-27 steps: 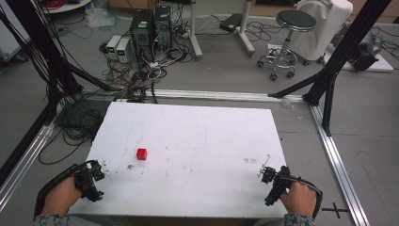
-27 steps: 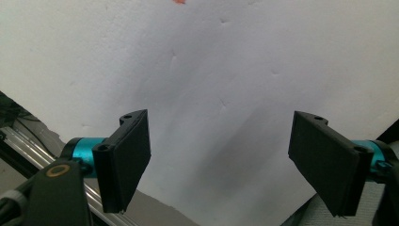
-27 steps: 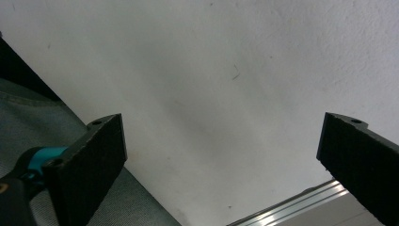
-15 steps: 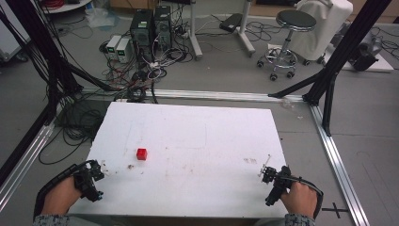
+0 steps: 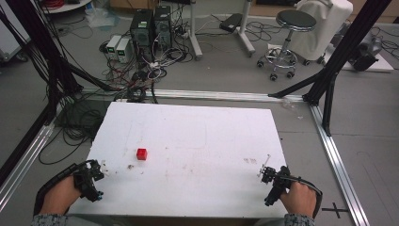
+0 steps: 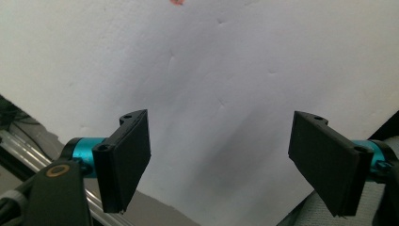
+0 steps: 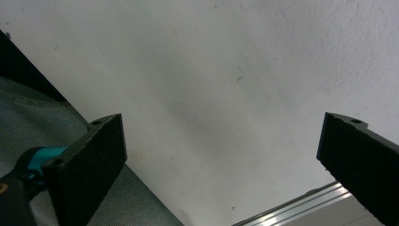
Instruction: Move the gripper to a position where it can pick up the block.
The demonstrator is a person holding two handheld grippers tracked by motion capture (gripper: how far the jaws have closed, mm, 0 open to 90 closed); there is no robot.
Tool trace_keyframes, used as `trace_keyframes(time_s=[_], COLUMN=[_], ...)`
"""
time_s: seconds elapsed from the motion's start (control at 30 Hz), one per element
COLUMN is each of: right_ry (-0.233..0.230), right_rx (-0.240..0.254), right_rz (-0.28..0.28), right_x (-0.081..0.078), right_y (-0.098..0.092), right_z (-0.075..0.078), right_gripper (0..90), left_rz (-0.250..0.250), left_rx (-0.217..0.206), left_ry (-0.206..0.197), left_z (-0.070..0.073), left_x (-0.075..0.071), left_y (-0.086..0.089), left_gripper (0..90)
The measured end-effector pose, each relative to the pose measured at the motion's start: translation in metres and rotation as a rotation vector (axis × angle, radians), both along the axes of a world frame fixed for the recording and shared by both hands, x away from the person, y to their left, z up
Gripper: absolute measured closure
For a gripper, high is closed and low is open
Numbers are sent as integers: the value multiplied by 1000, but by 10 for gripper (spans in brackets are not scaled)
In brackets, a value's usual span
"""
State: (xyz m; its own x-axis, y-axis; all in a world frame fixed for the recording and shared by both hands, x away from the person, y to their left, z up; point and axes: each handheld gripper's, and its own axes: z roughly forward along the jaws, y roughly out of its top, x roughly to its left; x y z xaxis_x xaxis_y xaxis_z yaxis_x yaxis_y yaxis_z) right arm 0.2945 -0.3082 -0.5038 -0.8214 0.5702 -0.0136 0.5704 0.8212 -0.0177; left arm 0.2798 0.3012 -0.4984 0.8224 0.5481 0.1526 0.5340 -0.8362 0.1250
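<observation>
Both claws wait at the near corners of the white table (image 5: 197, 127), the left gripper (image 6: 219, 157) and right gripper (image 7: 221, 160) spread wide and empty, probably readying a reach for the red cube (image 5: 141, 154) ahead and right of the left one.

Small red cube (image 5: 141, 154): solid bright red, sharp-edged, lies flat on white desk (image 5: 207, 136), one face up. Sits on desk's left half, about midway between near and far edges. Nothing touches it; bare white surface all around. Faint brownish smudge on desk just beside it, toward near side. Cube well apart from left tongs (image 5: 100, 165) at near-left corner, far from right tongs (image 5: 264, 170) at near-right. In left gripper view, blurred reddish bit at top edge, too cropped to confirm as cube.
</observation>
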Motion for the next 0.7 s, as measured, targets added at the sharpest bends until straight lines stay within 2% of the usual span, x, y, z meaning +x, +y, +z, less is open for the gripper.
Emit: trace_keyframes(time_s=[0.17,0.37,0.53,0.7], right_ry=[-2,-5,1,-8], right_rx=[6,11,16,19], right_rz=[2,-4,-10,-6], right_x=[0,0,-1,0], right_y=[0,-2,-3,-5], right_z=[1,2,1,1], right_gripper=[11,11,11,11], left_rz=[-41,-97,-120,-156], left_rx=[14,9,11,37], left_ry=[23,26,37,49], left_z=[1,4,5,8], left_x=[12,24,32,43], left_y=[-3,-3,-2,-2], left_gripper=[217,217,217,217])
